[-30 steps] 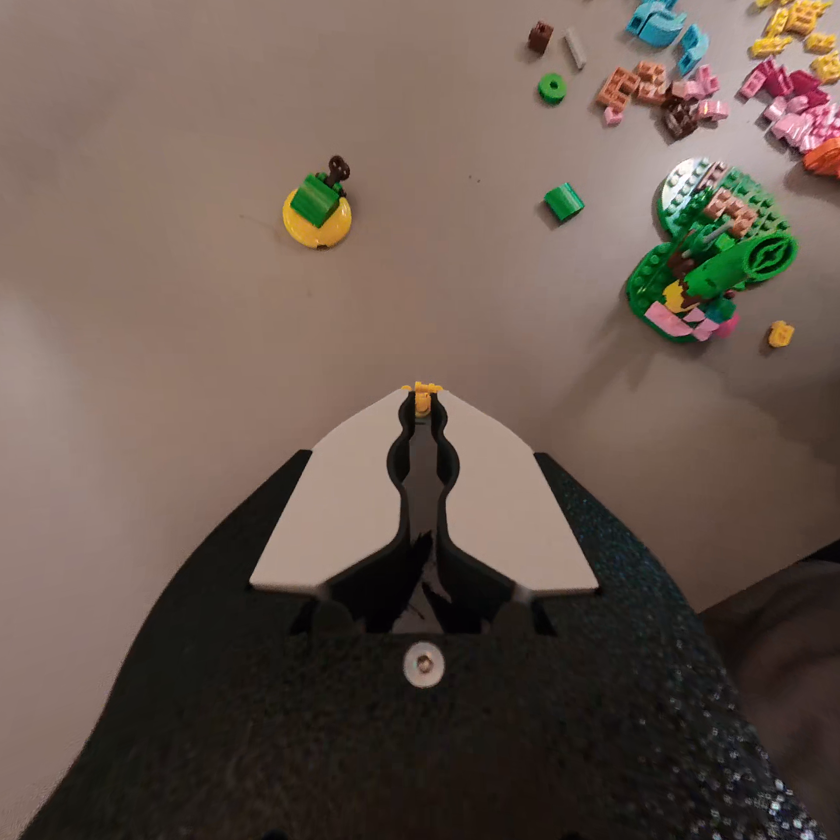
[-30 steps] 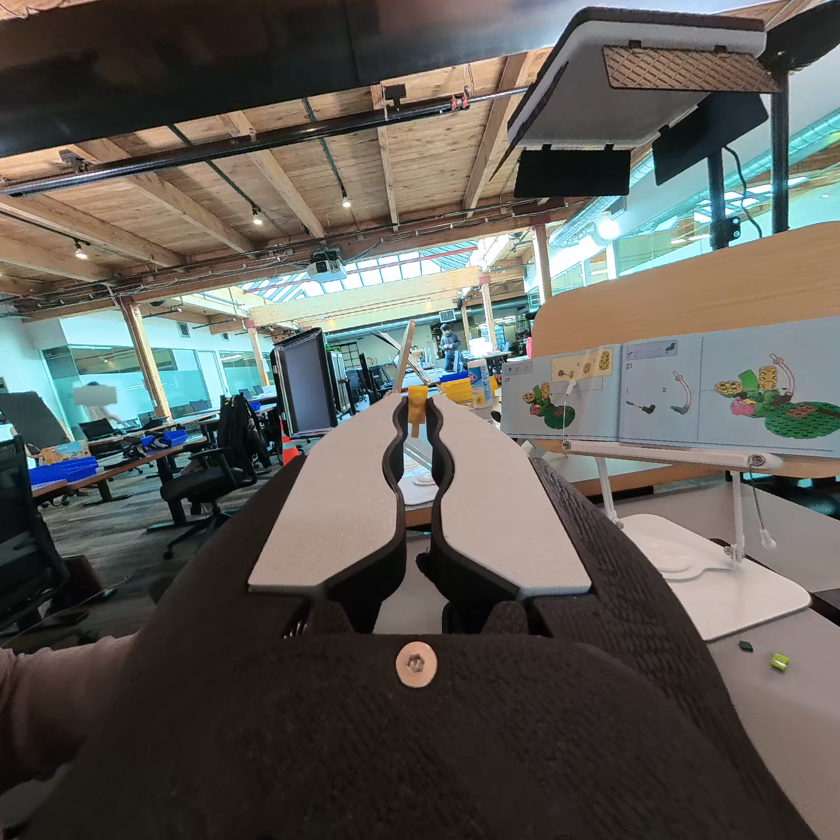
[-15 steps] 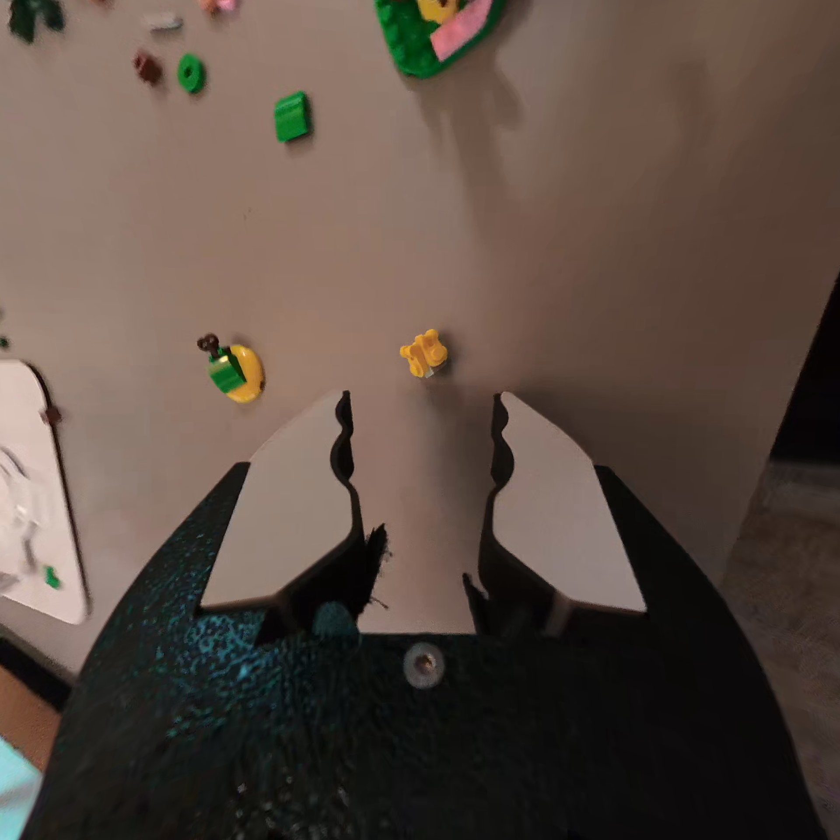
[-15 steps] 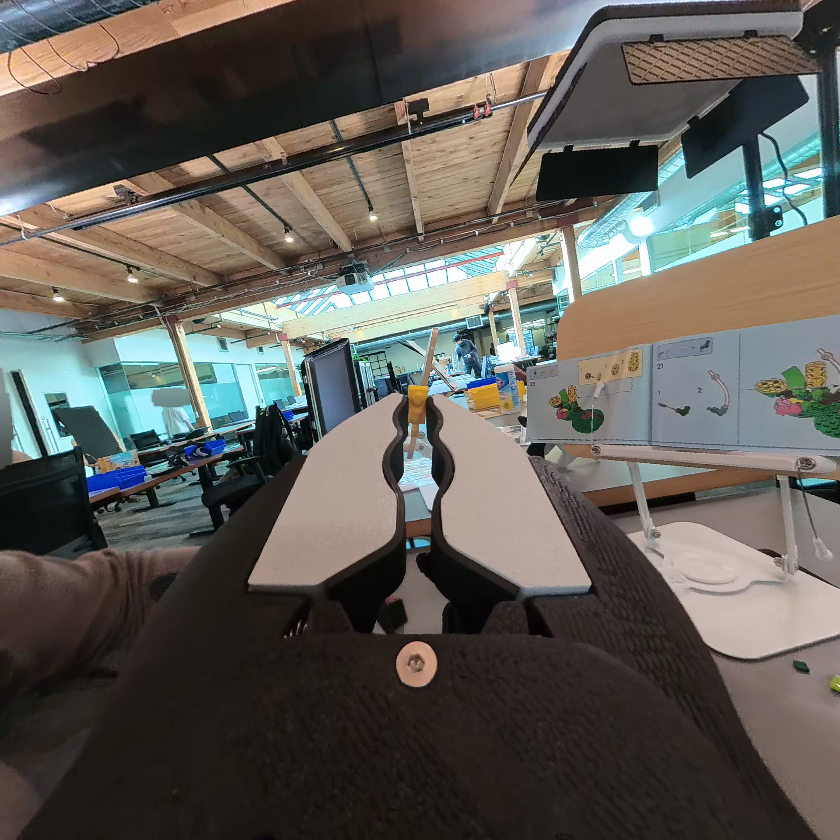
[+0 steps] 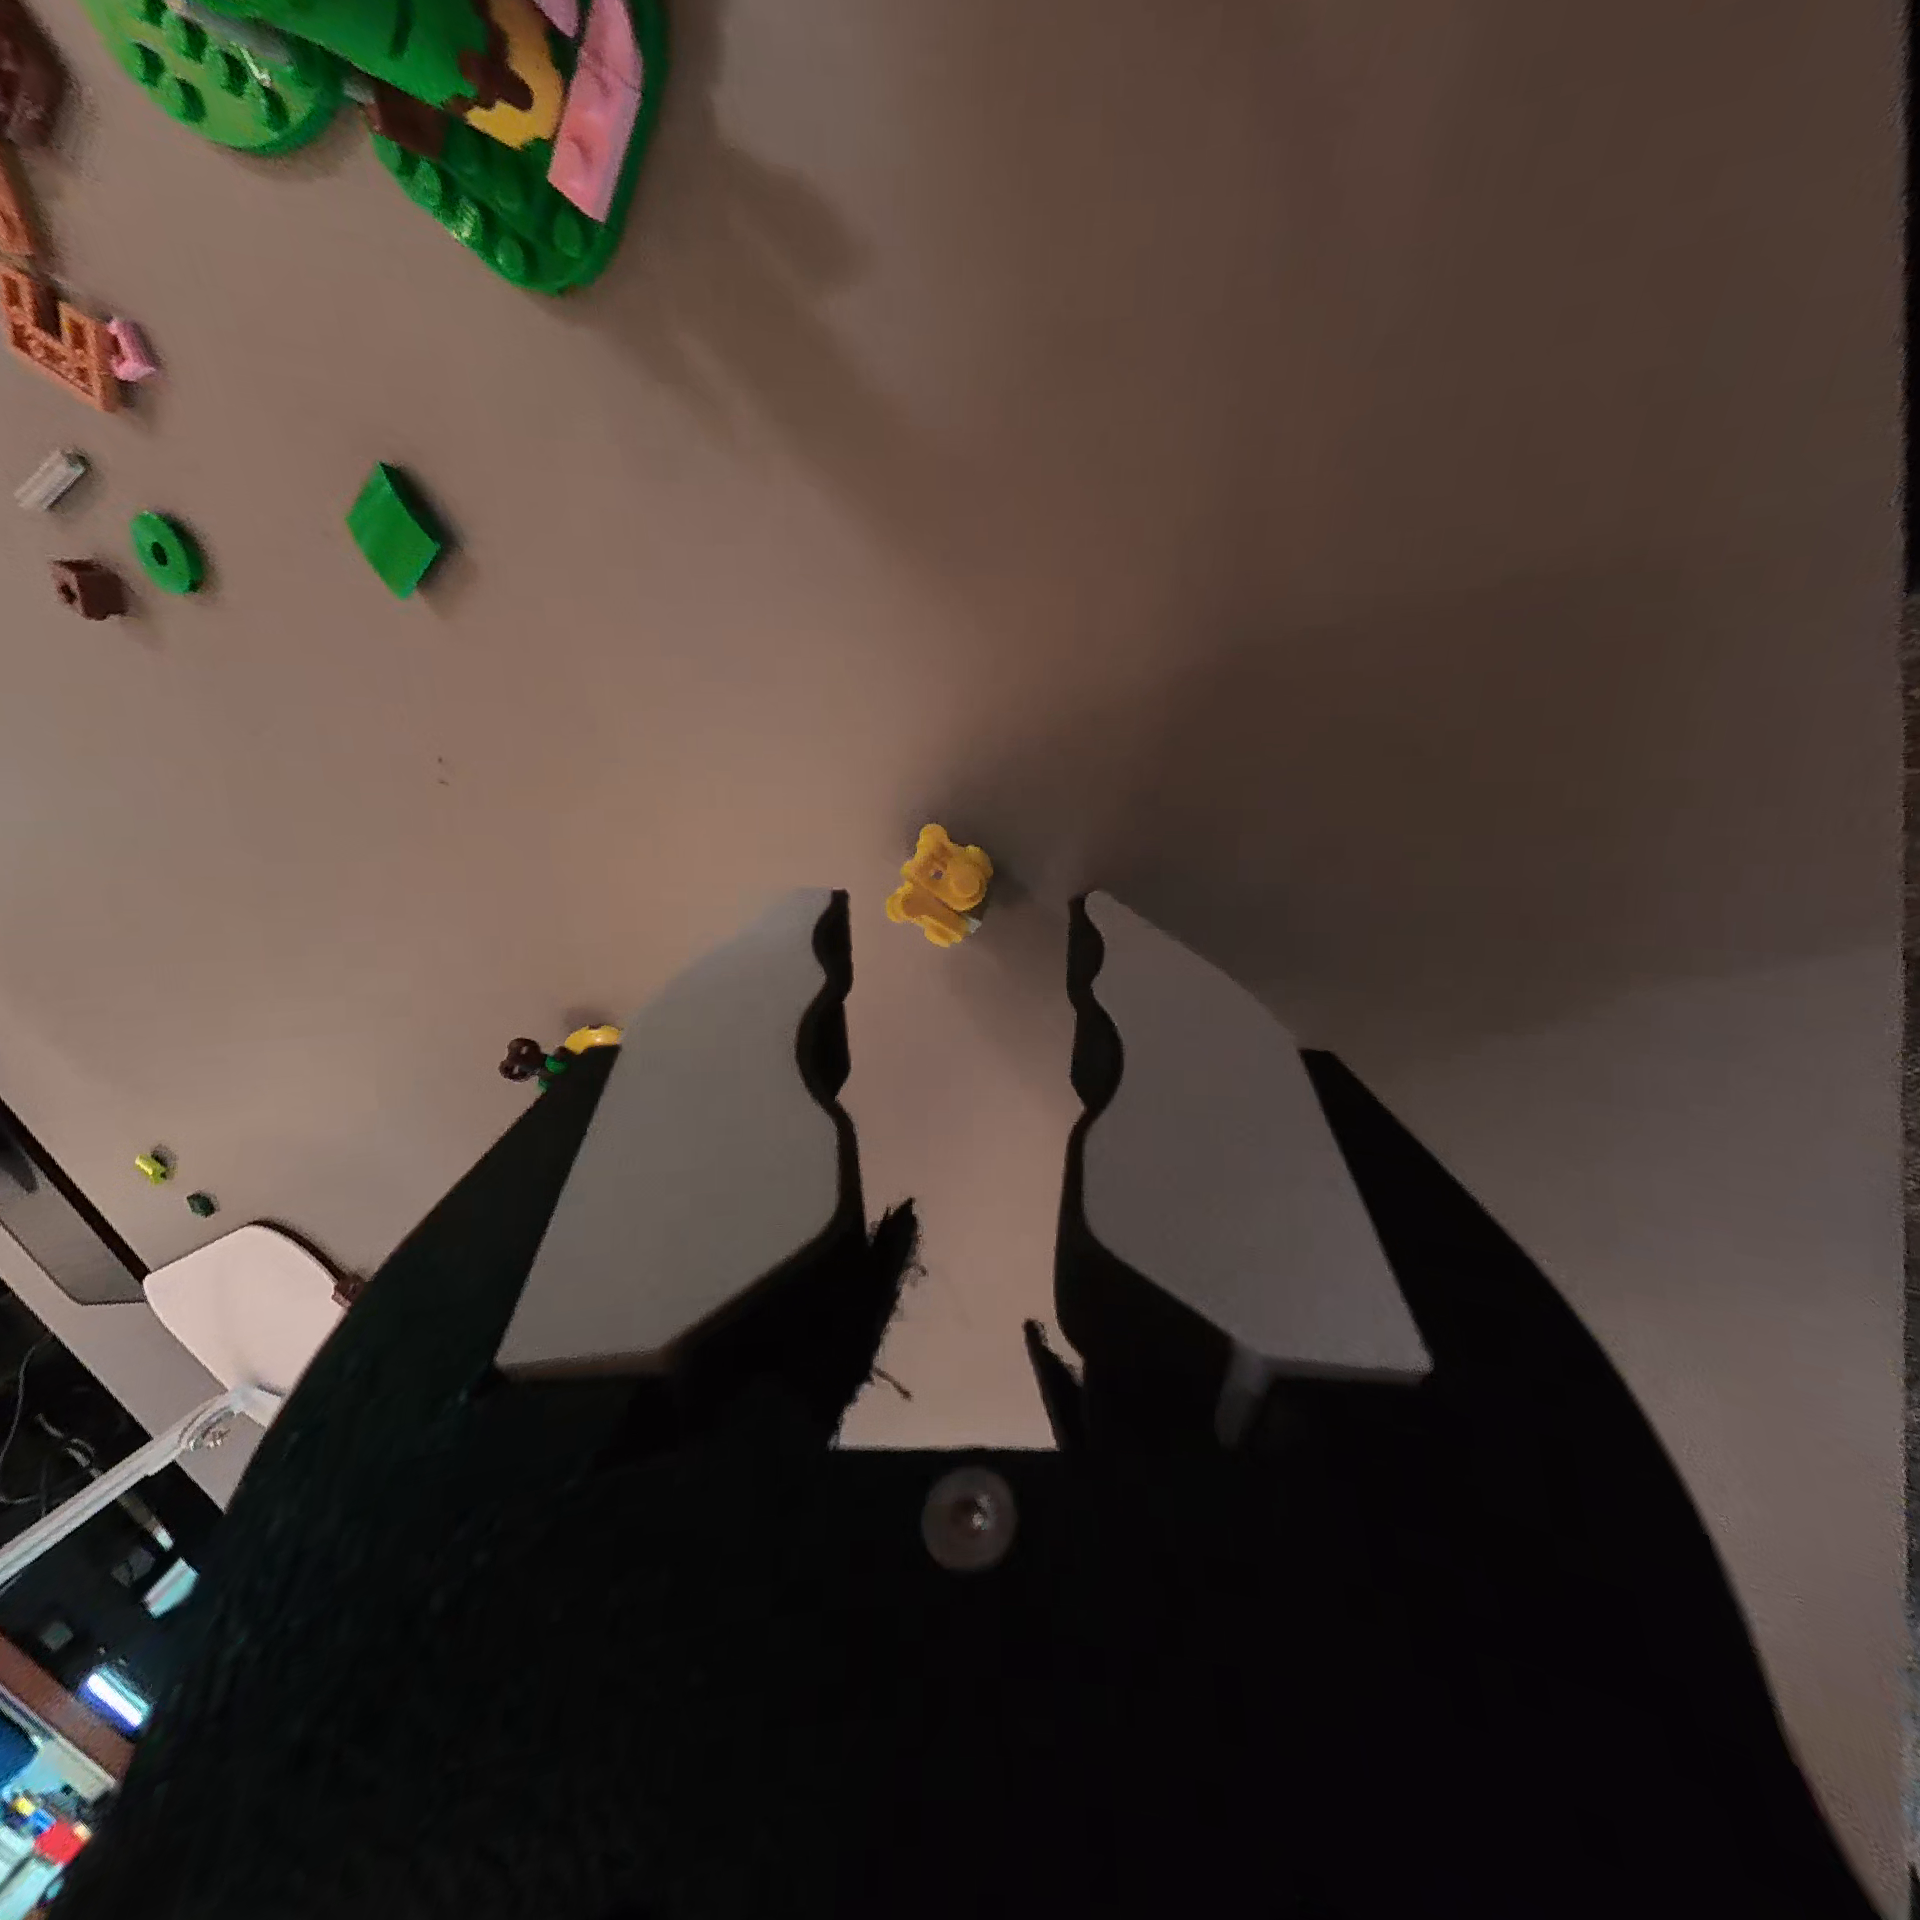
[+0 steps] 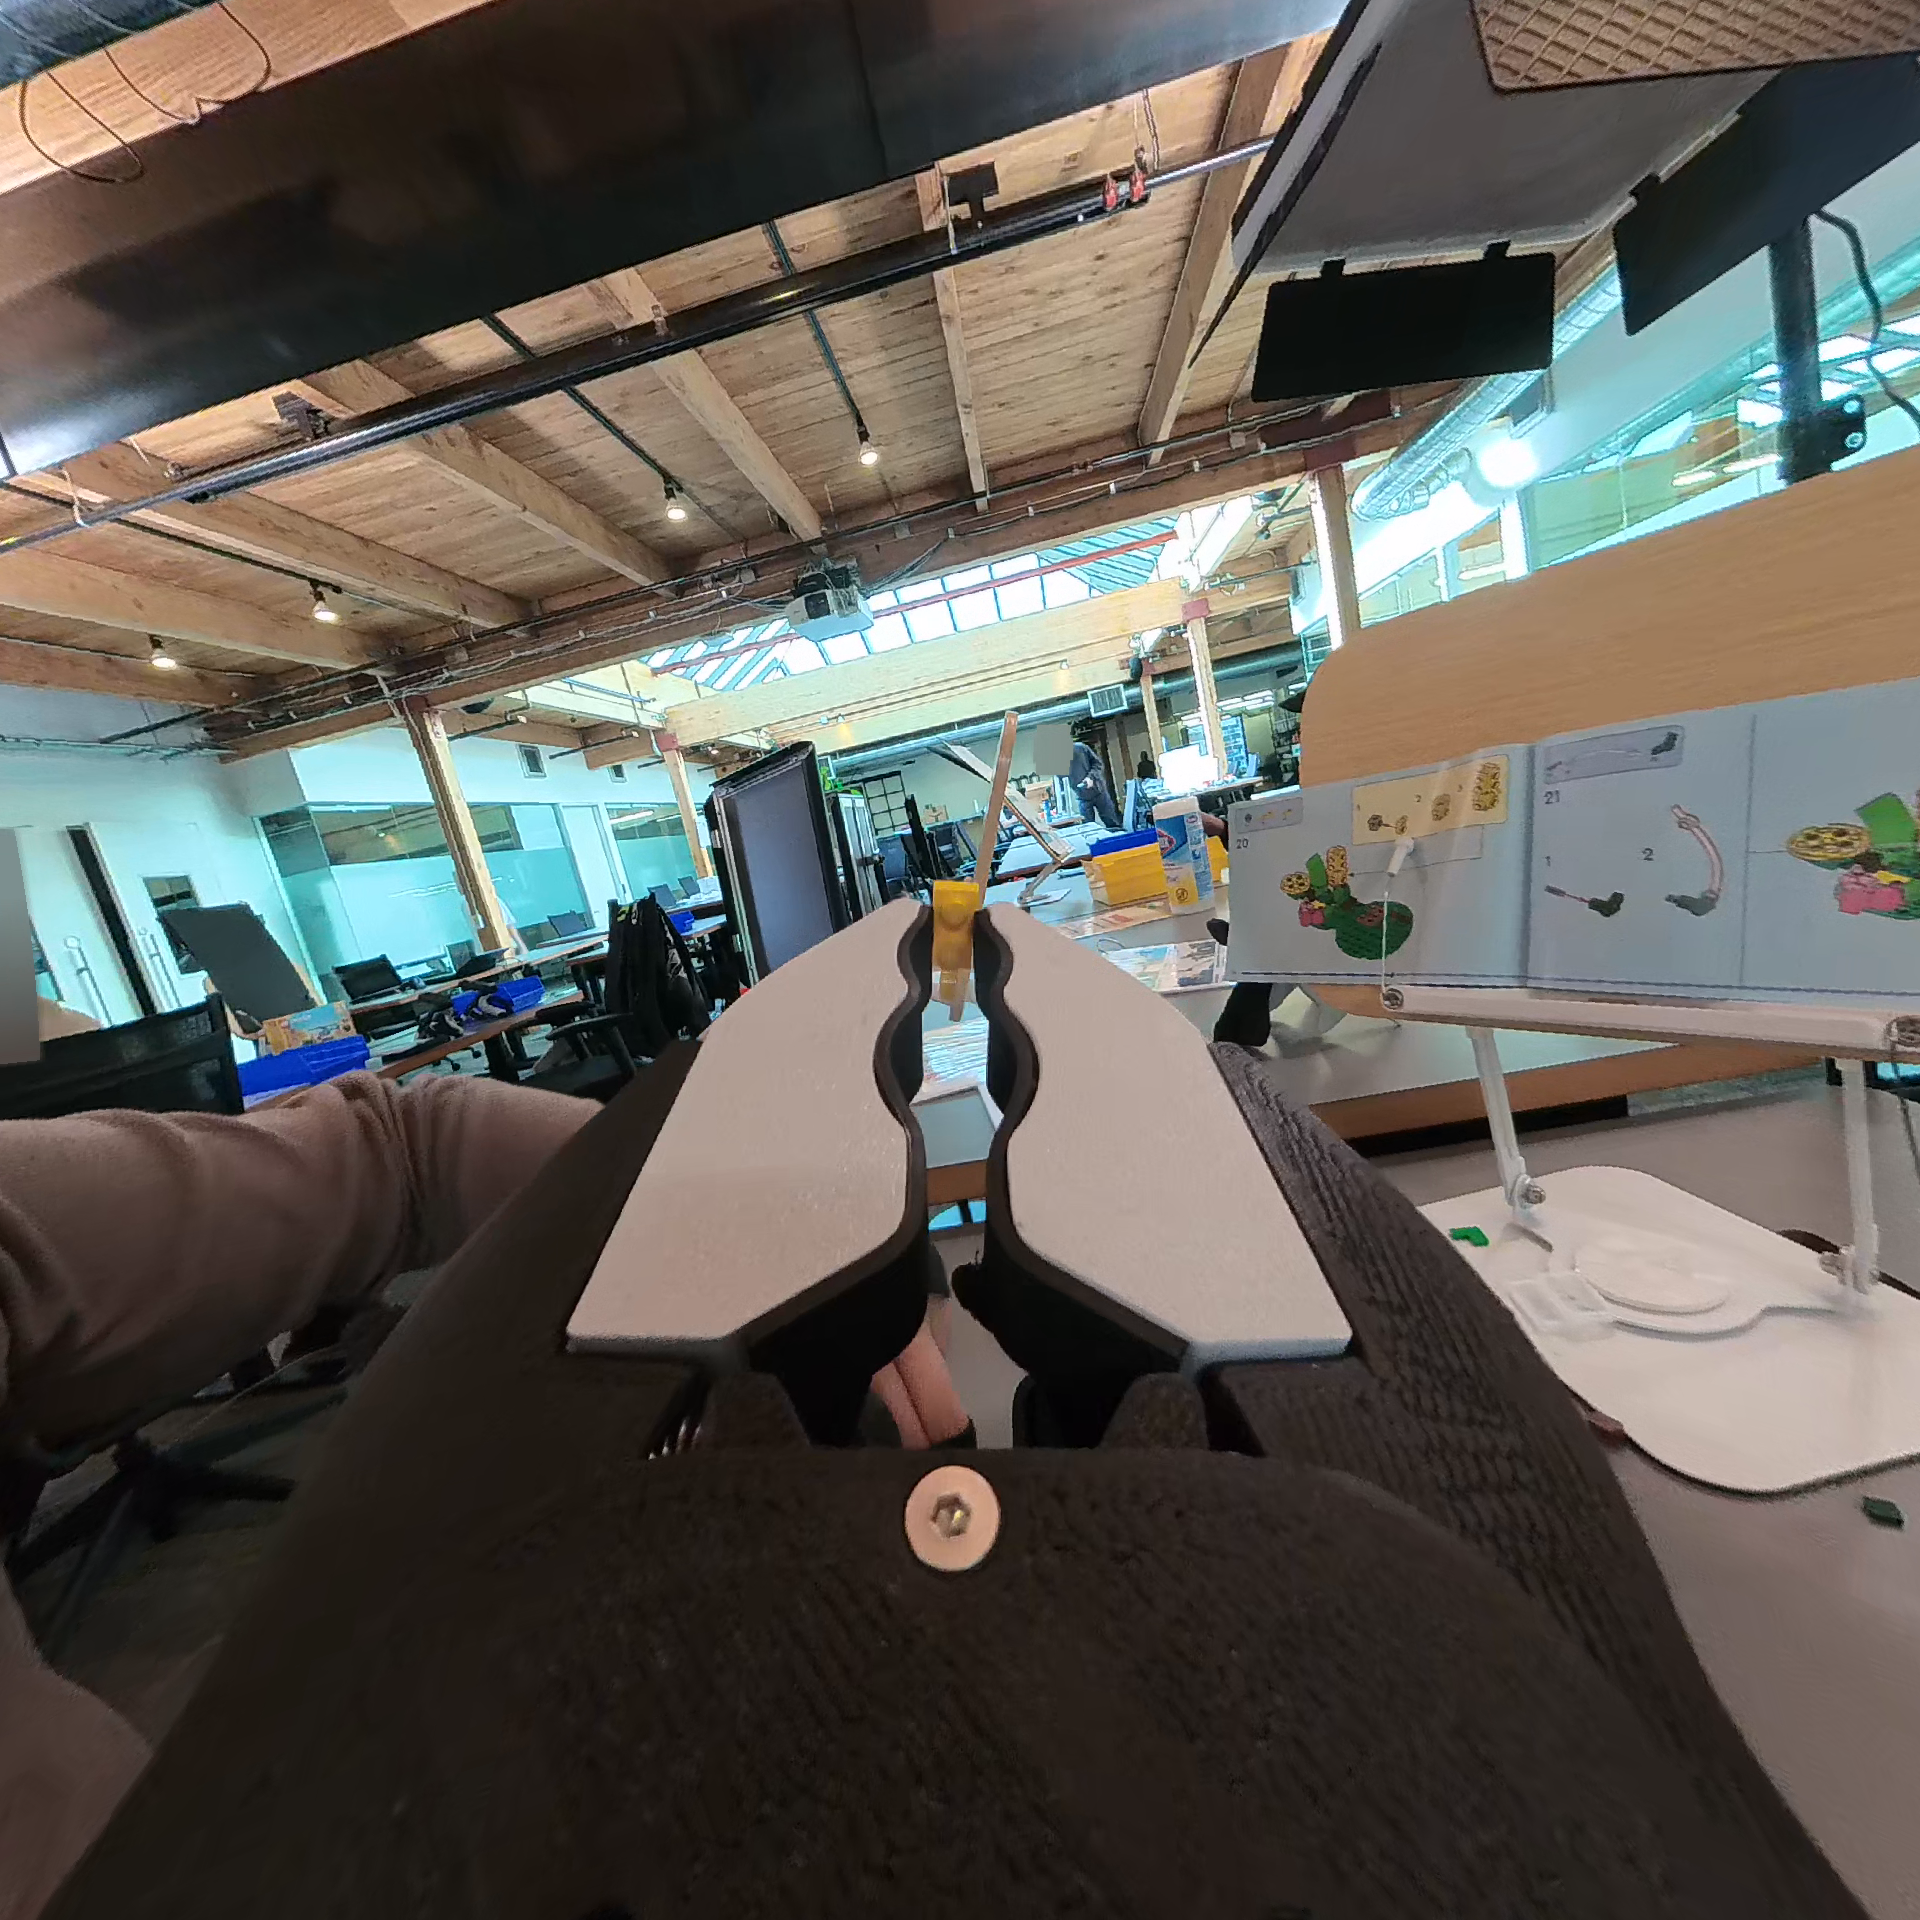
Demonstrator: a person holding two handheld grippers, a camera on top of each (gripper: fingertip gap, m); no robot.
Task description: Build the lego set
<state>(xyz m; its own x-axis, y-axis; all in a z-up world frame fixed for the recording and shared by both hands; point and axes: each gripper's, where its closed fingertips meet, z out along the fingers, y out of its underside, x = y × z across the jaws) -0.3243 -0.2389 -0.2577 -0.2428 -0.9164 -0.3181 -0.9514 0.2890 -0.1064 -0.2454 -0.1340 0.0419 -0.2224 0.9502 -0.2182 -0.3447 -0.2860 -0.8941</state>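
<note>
In the left wrist view my left gripper is open and empty above the grey table. A small yellow lego piece lies on the table just ahead, between the fingertips. The green lego build with pink, yellow and brown parts sits at the top left. A small yellow round assembly with green and brown parts peeks out beside the left finger. In the right wrist view my right gripper is shut on a small yellow lego piece, held up in the air facing the room.
Loose pieces lie at the left: a green tile, a green ring, a brown piece, orange bricks. The instruction booklet rests on a white stand. A person's sleeve is at the left. Some 30 cm of space lies between my two pairs of fingers. The green tile is closer to my left gripper, around 11 cm from its tips; the right tips are 30 cm off.
My left gripper opened and let go of the small yellow piece, which now lies on the table. The left view swung round and moved closer. My right gripper stays shut on its piece.
</note>
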